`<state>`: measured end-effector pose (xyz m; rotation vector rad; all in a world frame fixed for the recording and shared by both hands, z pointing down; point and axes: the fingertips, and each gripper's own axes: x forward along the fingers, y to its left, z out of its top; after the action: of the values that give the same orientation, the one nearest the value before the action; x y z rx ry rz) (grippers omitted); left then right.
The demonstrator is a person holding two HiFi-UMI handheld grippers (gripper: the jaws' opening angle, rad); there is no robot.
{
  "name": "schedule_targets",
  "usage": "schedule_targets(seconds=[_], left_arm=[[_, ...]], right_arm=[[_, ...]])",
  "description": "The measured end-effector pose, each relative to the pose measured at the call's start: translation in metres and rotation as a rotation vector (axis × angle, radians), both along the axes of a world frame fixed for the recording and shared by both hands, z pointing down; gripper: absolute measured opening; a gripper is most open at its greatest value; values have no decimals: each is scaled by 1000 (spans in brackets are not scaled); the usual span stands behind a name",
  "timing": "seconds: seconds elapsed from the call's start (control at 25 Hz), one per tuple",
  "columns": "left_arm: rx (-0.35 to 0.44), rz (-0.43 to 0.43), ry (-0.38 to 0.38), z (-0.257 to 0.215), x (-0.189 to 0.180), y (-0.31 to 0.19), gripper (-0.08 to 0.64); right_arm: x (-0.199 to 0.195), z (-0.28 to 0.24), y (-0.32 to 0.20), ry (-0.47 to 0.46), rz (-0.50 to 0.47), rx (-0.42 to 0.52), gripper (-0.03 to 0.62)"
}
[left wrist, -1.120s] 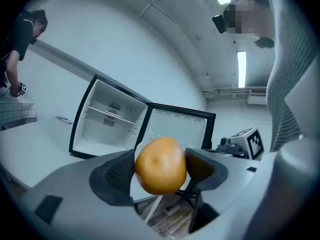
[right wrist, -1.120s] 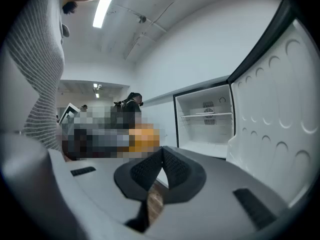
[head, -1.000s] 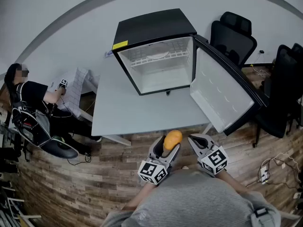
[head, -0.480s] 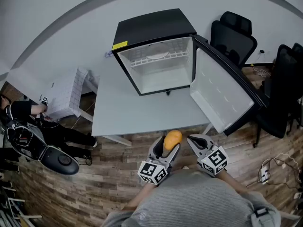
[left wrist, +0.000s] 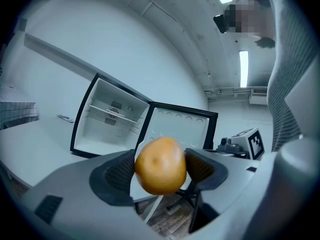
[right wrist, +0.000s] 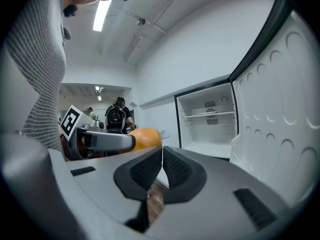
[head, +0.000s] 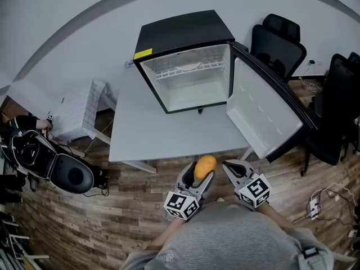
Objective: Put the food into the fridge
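Observation:
My left gripper (head: 203, 169) is shut on an orange, potato-like food item (head: 205, 164), held in front of my chest just short of the table's near edge. That food (left wrist: 160, 165) fills the gap between the dark pads in the left gripper view. The right gripper (head: 230, 167) hangs beside it, shut, nothing between its pads (right wrist: 174, 170). A small black fridge (head: 185, 61) stands on the white table (head: 140, 134), its door (head: 264, 108) swung wide to the right. Its white inside (left wrist: 107, 119) has one wire shelf and holds nothing that I can see.
Black office chairs (head: 278, 46) stand behind the fridge door at the right. A white block-like object (head: 79, 111) sits by the table's left corner. At the far left a person sits in a chair (head: 50, 167). Cables (head: 323, 201) lie on the wooden floor at the right.
Both grippers and the food have stayed put. The person at the far left has moved further out of the head view, with the chair now turned.

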<state>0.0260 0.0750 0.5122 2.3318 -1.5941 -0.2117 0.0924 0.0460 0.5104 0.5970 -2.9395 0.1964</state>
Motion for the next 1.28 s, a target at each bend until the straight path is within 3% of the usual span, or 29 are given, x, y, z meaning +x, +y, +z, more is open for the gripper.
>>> schedule_targets(seconds=[0.76,1.28], left_arm=[[-2,-33,1,0,2,4,318],[4,-31,9,1,-32,-32,318]], right_arm=[[14,1,-7,-13,40,-11,14],[-8,6,-48,-5,96,-18,12]])
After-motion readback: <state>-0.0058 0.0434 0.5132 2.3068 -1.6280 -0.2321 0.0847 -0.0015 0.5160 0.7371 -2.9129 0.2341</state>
